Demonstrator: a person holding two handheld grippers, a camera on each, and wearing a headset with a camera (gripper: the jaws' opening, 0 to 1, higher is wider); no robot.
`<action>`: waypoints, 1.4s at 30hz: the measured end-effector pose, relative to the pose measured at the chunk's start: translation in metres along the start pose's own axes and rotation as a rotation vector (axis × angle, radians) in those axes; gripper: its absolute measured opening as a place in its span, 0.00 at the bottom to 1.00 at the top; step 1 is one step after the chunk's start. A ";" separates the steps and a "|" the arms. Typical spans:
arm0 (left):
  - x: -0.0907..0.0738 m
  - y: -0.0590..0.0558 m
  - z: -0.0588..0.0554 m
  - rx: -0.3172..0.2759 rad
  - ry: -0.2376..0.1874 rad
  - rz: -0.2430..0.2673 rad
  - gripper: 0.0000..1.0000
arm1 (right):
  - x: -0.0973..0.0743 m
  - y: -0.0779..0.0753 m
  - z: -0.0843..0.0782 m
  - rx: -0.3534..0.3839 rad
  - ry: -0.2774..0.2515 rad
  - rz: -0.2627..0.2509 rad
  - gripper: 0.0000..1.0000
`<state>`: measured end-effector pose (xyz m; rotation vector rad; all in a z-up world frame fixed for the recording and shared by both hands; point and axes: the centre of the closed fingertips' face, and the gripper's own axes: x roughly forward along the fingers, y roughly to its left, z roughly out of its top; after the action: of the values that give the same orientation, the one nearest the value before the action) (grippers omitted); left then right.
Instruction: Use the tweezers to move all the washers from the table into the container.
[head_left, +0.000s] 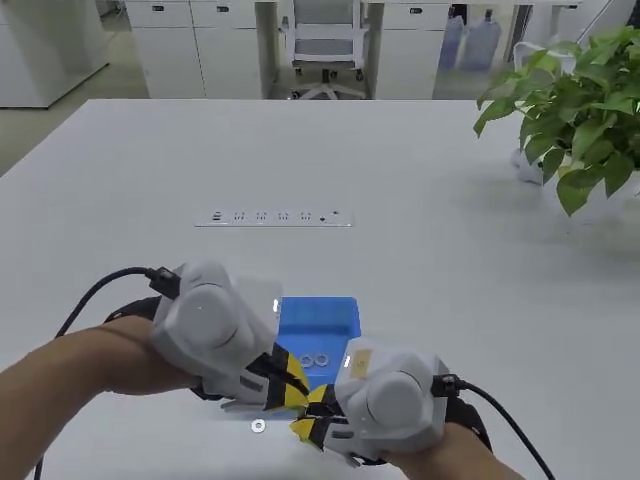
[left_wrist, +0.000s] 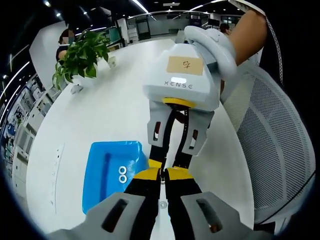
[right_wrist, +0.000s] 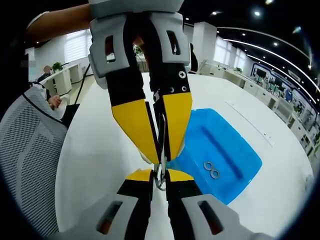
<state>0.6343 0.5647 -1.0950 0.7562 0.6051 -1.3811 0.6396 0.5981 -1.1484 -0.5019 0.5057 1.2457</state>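
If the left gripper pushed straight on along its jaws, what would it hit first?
The right gripper: its jaw tips sit directly ahead of the left gripper, almost tip to tip, with the tweezers between them. Whether the tips already touch is unclear.

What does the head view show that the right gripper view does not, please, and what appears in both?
Head view: the leafy potted plant at the far right of the table, and a white office chair beyond it. Right gripper view: the tweezers pinched between yellow jaws, and a mesh chair back. Both: the blue container holding two washers.
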 end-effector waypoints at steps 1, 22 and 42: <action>0.000 0.000 0.000 0.001 0.000 -0.002 0.07 | 0.000 0.000 0.000 0.008 0.001 0.000 0.11; -0.008 -0.005 0.010 0.013 -0.010 -0.005 0.07 | -0.010 0.004 0.007 0.007 -0.008 0.005 0.10; -0.033 0.000 0.033 0.022 -0.041 0.001 0.07 | -0.031 -0.001 0.035 -0.017 -0.027 -0.009 0.10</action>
<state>0.6285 0.5601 -1.0484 0.7440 0.5575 -1.4008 0.6363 0.5964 -1.1018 -0.5006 0.4704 1.2471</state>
